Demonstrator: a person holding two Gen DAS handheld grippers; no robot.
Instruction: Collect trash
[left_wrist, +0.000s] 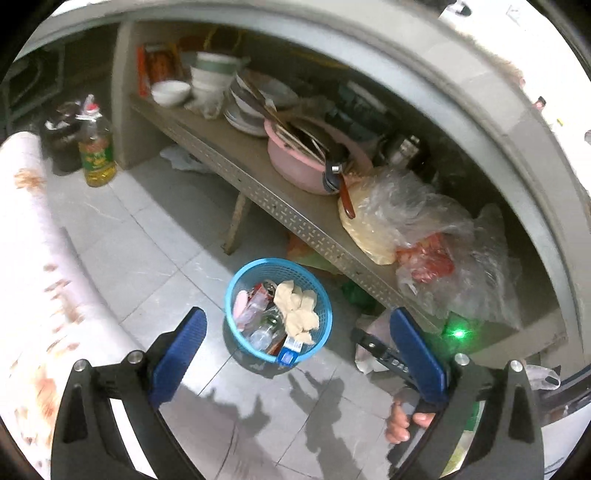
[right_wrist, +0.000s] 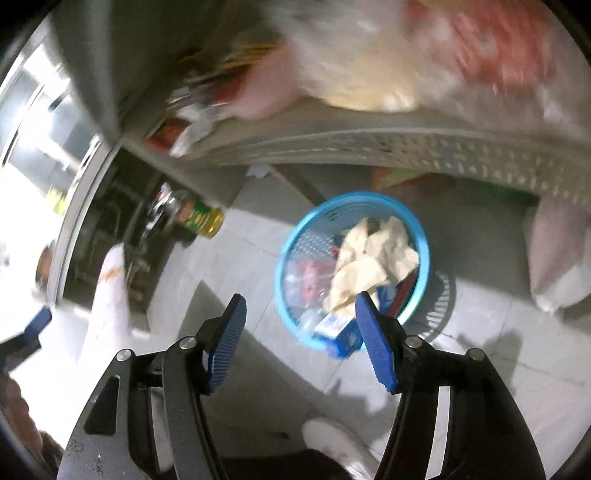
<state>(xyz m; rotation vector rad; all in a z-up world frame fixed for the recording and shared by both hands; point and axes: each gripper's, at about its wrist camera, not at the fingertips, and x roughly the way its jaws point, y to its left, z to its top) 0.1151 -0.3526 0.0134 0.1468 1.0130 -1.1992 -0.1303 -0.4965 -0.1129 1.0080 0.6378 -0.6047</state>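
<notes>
A round blue mesh basket (left_wrist: 236, 286) stands on the tiled floor below a shelf. It holds crumpled cream paper (left_wrist: 297, 308), clear plastic bottles (left_wrist: 260, 332) and small wrappers. My left gripper (left_wrist: 299, 325) hangs above the basket, open wide with nothing between its blue pads. In the blurred right wrist view the same basket (right_wrist: 295, 236) and cream paper (right_wrist: 373, 258) lie just past my right gripper (right_wrist: 301, 306), which is open and empty above the basket's near rim. The right gripper's black body (left_wrist: 384, 354) and the hand (left_wrist: 402, 421) holding it show at the lower right of the left wrist view.
A perforated metal shelf (left_wrist: 258, 188) carries bowls (left_wrist: 171, 92), plates, a pink pot (left_wrist: 295, 158) with utensils and clear plastic bags (left_wrist: 424, 225). An oil bottle (left_wrist: 96, 147) stands on the floor at left. A white patterned cloth (left_wrist: 29, 258) fills the left side. A grey counter edge (left_wrist: 480, 85) curves overhead.
</notes>
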